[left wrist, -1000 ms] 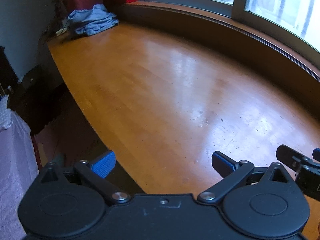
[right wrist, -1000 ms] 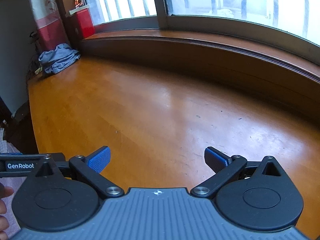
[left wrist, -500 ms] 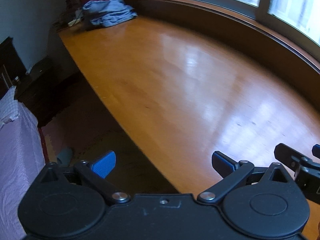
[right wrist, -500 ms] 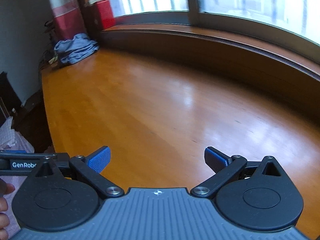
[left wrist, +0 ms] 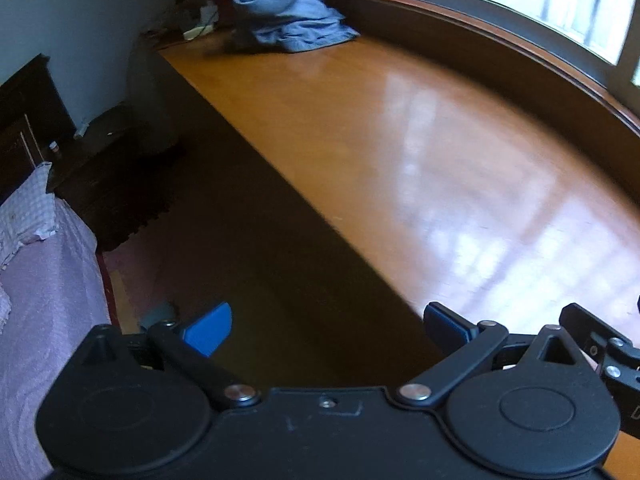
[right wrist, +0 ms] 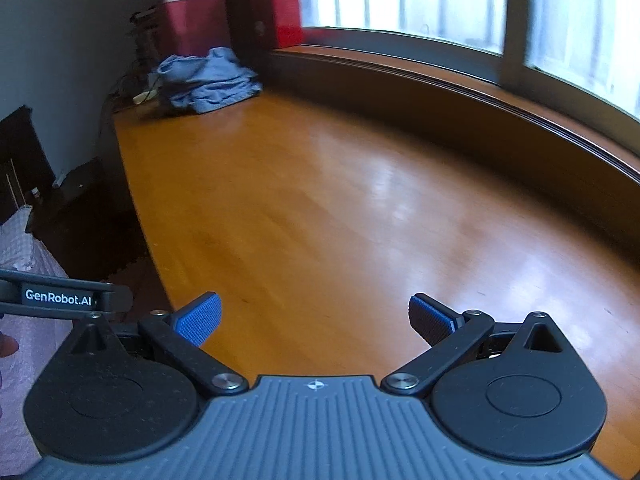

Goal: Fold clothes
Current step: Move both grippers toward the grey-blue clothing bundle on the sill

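Observation:
A crumpled pile of blue clothes [left wrist: 292, 20] lies at the far left end of the orange wooden platform [left wrist: 420, 152], by the wall; the right wrist view shows the same blue clothes [right wrist: 204, 80] far ahead on that platform [right wrist: 320, 208]. My left gripper [left wrist: 326, 330] is open with nothing between its blue pads, hovering over the platform's front edge. My right gripper [right wrist: 314, 320] is open and empty too, above the bare wood. Both are far from the clothes.
A dark wooden sill [right wrist: 460, 96] and window run along the platform's far side. A red box [right wrist: 286, 16] stands in the corner. Below the platform edge lie a dark floor [left wrist: 240, 240], a dark cabinet [left wrist: 108, 168] and a pink bedspread [left wrist: 36, 280].
Both views have swung left; the blue clothes now sit nearer the middle and look larger. The left gripper has drifted over the platform's edge. Both stay open.

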Available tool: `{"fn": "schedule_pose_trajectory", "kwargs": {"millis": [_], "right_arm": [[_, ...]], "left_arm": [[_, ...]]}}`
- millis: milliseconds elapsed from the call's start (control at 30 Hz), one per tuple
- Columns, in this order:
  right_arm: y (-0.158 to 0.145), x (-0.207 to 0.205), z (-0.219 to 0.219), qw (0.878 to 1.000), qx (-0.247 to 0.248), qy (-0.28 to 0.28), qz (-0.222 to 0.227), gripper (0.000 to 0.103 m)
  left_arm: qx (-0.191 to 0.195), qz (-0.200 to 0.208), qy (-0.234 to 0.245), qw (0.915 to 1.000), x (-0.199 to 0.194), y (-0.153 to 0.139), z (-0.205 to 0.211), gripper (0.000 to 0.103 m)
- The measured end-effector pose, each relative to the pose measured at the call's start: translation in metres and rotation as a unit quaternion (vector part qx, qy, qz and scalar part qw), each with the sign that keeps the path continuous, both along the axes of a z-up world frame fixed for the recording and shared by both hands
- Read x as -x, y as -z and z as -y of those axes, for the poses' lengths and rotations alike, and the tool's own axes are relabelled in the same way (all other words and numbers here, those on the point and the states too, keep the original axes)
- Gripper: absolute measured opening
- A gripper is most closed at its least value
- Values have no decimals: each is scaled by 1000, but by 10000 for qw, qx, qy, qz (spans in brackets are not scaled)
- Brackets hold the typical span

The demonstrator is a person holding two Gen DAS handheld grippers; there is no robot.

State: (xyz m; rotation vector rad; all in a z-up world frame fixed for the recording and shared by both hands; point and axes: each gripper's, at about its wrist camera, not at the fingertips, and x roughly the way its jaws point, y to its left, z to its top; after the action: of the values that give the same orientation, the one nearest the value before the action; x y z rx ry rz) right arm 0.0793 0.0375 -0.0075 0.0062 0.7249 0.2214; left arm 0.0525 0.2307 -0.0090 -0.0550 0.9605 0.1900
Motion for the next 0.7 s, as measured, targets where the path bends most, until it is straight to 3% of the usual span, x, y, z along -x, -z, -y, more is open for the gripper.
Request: {"fn": "schedule_pose_trajectory", "kwargs": {"millis": [400, 700], "right_arm": [[3, -45, -83, 9994, -80, -322, -131, 102], [9, -119, -144, 9975, -134, -695, -80, 102]], "left_arm": [[51, -193, -391, 9990, -25, 7, -92, 103], [-119, -194, -547, 9982, -104, 14, -159, 103]]}}
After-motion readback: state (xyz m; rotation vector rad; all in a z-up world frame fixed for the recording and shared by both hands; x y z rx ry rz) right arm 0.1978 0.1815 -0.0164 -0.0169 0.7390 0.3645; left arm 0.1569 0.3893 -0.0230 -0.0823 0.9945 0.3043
